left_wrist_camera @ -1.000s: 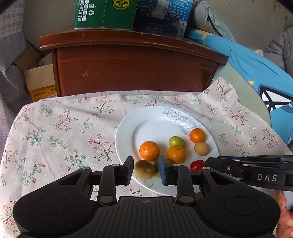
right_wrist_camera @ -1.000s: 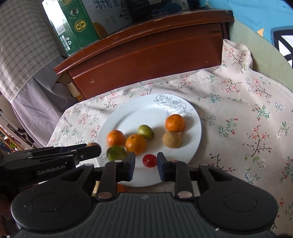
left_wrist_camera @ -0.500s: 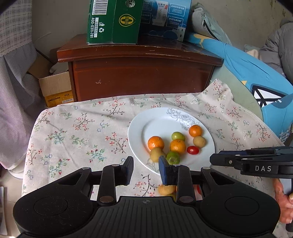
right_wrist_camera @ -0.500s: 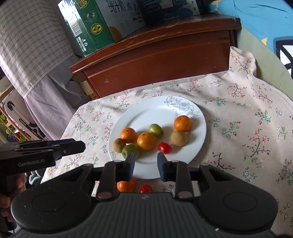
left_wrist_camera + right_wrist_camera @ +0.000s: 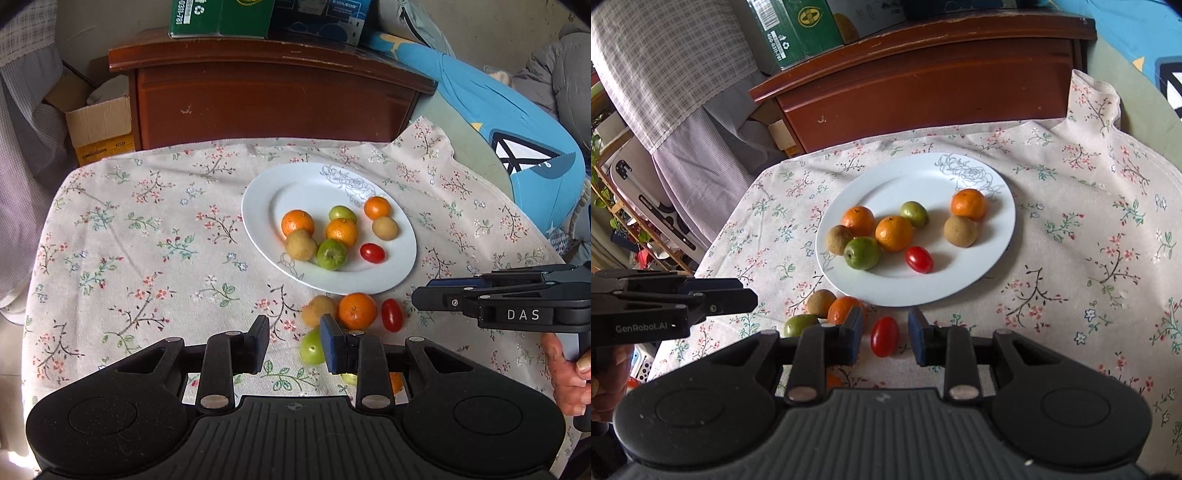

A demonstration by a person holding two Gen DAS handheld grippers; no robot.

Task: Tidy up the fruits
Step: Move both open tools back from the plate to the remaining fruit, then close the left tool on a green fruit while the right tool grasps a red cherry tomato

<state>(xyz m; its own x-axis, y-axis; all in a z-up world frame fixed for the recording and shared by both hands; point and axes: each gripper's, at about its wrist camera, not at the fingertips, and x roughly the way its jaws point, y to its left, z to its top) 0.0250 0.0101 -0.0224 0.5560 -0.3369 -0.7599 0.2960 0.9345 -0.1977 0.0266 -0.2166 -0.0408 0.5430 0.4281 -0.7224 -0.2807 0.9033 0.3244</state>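
Low centre of right wrist view: cherry tomato (image 5: 884,336) between right gripper (image 5: 885,334) fingers.
Jaws wide, untouching; tomato long axis upright in frame. Left gripper (image 5: 294,343) wide, empty.

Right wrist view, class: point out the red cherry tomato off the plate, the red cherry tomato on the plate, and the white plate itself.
red cherry tomato off the plate (image 5: 884,336), right wrist view, its middle.
red cherry tomato on the plate (image 5: 918,259), right wrist view, its middle.
white round plate (image 5: 905,177), right wrist view, bare far part.

Seven fruits on white plate (image 5: 258,229), four loose fruits (image 5: 356,311) beside it
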